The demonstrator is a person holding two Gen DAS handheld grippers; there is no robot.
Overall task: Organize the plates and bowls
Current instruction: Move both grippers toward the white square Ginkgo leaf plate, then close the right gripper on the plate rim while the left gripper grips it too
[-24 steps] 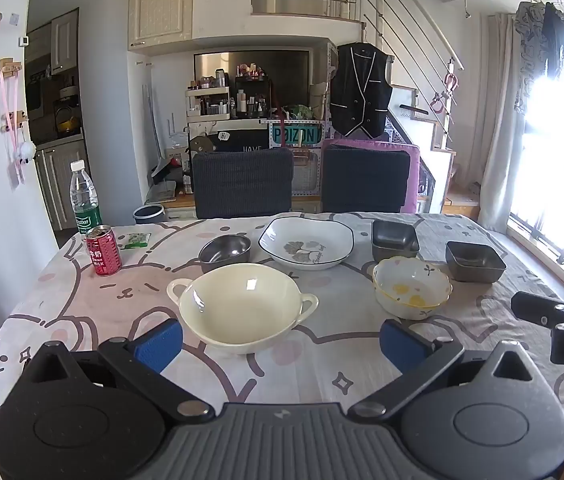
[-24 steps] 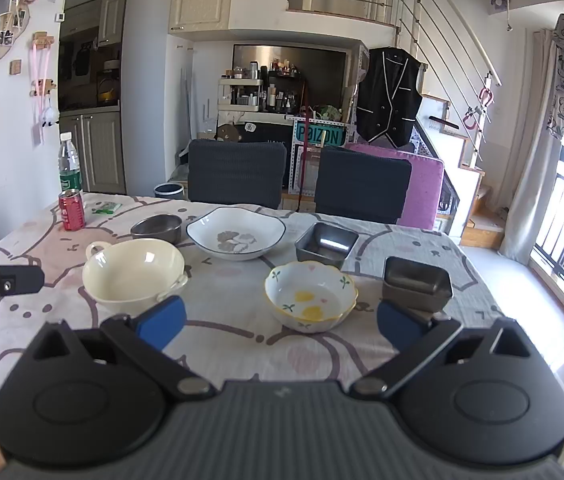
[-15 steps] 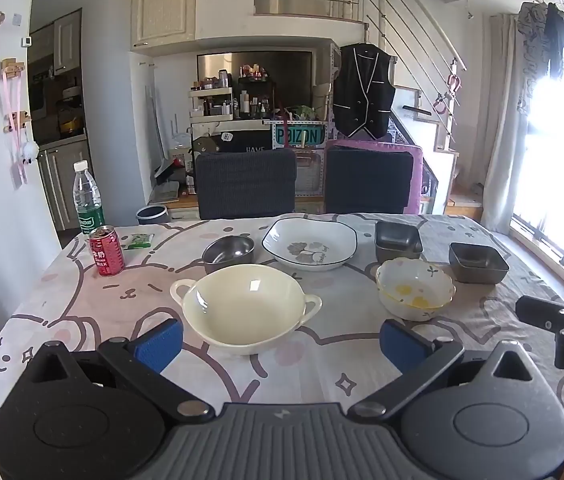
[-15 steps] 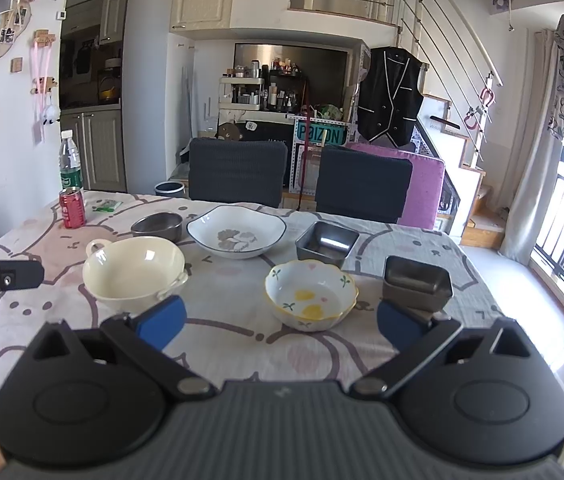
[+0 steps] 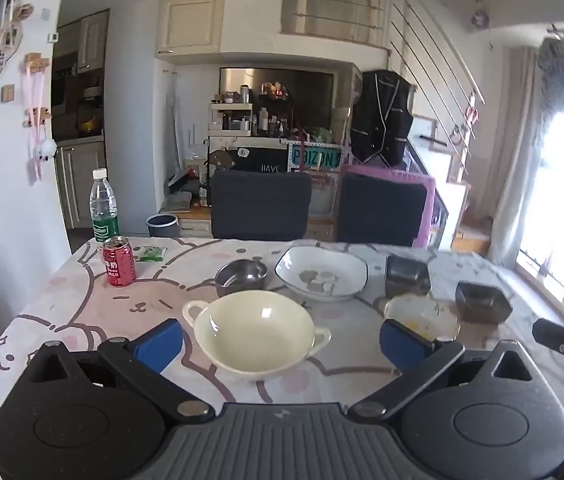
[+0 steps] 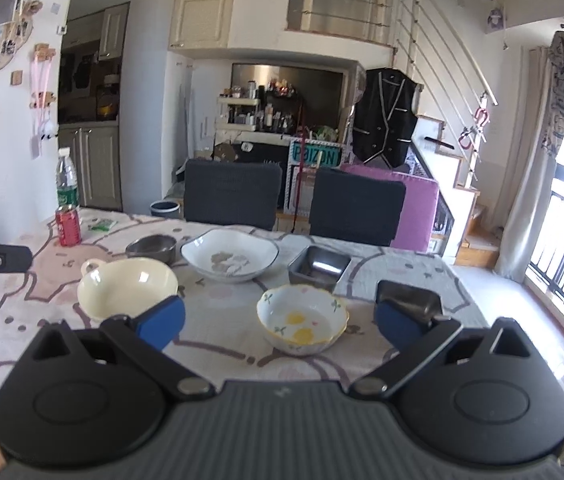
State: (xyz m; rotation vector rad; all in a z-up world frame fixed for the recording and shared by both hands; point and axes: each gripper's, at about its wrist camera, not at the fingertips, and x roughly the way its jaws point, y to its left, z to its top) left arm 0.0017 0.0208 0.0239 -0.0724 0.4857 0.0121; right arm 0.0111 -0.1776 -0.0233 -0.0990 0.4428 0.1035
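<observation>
Hovering with both jaws spread and empty: left claw (image 5: 280, 338) before the cream bowl (image 5: 256, 330), right claw (image 6: 280, 318) before the floral bowl (image 6: 302, 318). Both bowls look ceramic: stiff, slick, breakable, so pinch each across its rim.

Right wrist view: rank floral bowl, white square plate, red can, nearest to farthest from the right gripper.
1. Floral bowl: just ahead of the open right gripper, between its fingers.
2. White square plate: mid-table, behind the bowl, slightly left.
3. Red can: far left corner, beside the water bottle.
</observation>
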